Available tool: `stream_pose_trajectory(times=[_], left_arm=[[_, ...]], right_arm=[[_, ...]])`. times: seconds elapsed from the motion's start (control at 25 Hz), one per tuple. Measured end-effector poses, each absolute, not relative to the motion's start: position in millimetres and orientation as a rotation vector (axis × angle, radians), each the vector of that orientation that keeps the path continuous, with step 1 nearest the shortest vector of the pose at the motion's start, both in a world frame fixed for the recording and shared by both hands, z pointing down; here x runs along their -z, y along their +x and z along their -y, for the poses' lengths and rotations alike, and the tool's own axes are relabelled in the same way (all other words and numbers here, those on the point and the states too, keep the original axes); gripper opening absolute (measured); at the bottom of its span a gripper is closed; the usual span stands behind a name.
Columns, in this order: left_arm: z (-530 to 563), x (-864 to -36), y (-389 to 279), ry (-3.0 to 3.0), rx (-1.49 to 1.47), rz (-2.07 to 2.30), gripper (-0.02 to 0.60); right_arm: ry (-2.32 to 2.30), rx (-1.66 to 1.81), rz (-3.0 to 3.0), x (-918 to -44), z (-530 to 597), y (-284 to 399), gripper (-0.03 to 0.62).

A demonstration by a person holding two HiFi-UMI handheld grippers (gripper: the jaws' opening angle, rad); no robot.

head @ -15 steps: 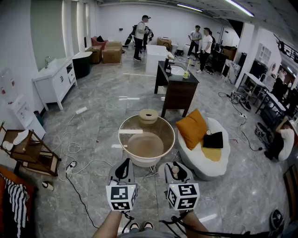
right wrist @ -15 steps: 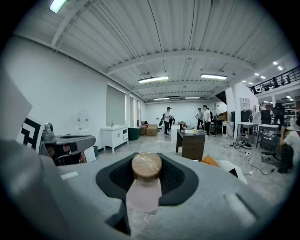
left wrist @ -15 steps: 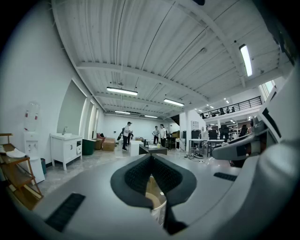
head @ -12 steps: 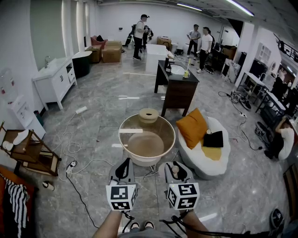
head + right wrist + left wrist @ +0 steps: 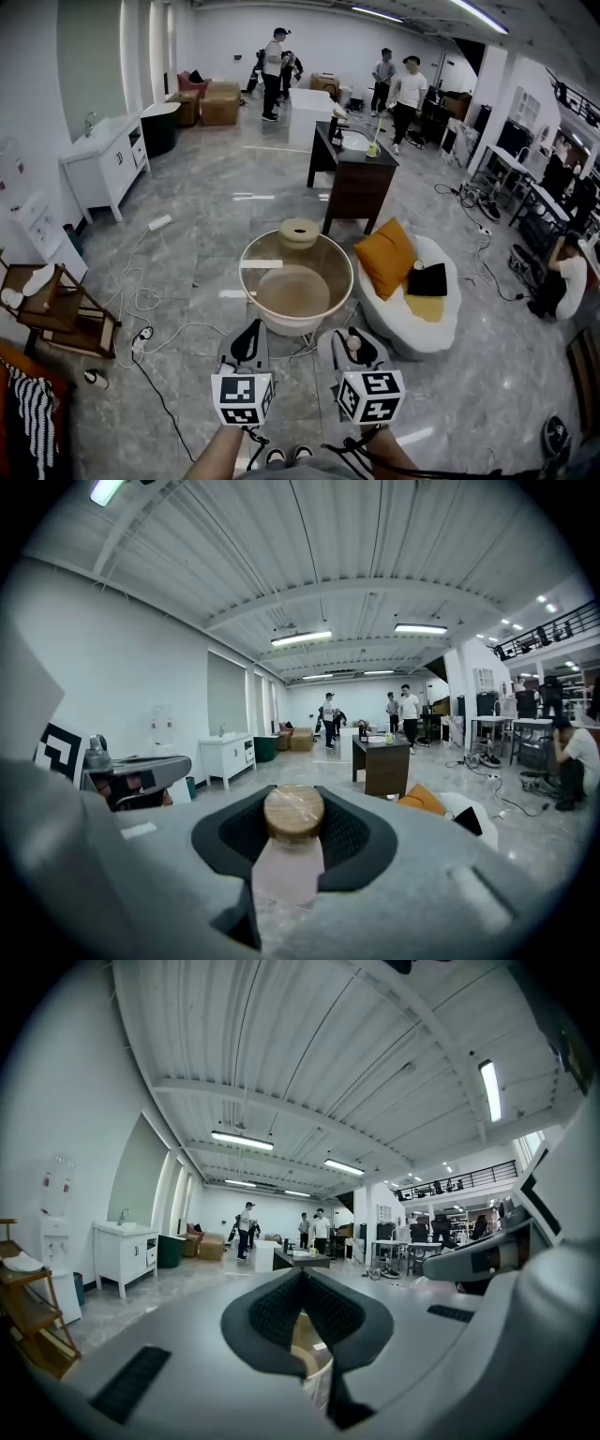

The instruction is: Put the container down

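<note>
A small pale-pink container [image 5: 290, 866] with a round wooden lid [image 5: 293, 811] sits upright between the dark pads of my right gripper [image 5: 294, 819], which is shut on it. In the head view the same container [image 5: 353, 345] shows in the right gripper [image 5: 352, 336], held in the air low in the frame, just short of the round glass-topped table [image 5: 323, 251]. My left gripper [image 5: 249, 330] hangs beside it on the left; its pads [image 5: 272, 1312] meet at the tip with nothing between them.
A tan round object [image 5: 298, 232] sits at the far side of the table. A white beanbag seat [image 5: 412, 323] with an orange cushion [image 5: 385, 257] lies to its right, a dark desk [image 5: 359, 183] behind. Cables [image 5: 155, 328] run over the floor at left by a wooden rack [image 5: 56, 309].
Both grippers hold their places and the container stays gripped. Only the people at the back of the room have shifted a little.
</note>
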State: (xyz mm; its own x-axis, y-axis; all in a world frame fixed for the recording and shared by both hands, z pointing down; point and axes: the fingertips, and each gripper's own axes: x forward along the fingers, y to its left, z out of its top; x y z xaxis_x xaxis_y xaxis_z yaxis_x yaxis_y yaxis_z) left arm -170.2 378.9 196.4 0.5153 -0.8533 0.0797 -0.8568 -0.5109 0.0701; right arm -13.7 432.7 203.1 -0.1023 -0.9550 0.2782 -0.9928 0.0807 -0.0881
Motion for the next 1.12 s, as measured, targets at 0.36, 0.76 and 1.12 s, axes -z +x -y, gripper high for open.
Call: stream_pose_trajectory(times=[0.36, 0.76, 1.12], left_arm=[[-368, -212, -171, 2.639, -0.082, 1.466, 0.003], [-316, -221, -147, 2.613, -0.089, 1.482, 0.003], [-246, -209, -109, 2.603, -0.074, 1.532, 0.003]], right_arm=[[2.039, -0.434, 2.156, -219, -426, -9, 0.126], [2.04, -0.419, 2.152, -223, -368, 22, 0.126], [1.988, -0.406, 2.184, -215, -294, 62, 0.126]])
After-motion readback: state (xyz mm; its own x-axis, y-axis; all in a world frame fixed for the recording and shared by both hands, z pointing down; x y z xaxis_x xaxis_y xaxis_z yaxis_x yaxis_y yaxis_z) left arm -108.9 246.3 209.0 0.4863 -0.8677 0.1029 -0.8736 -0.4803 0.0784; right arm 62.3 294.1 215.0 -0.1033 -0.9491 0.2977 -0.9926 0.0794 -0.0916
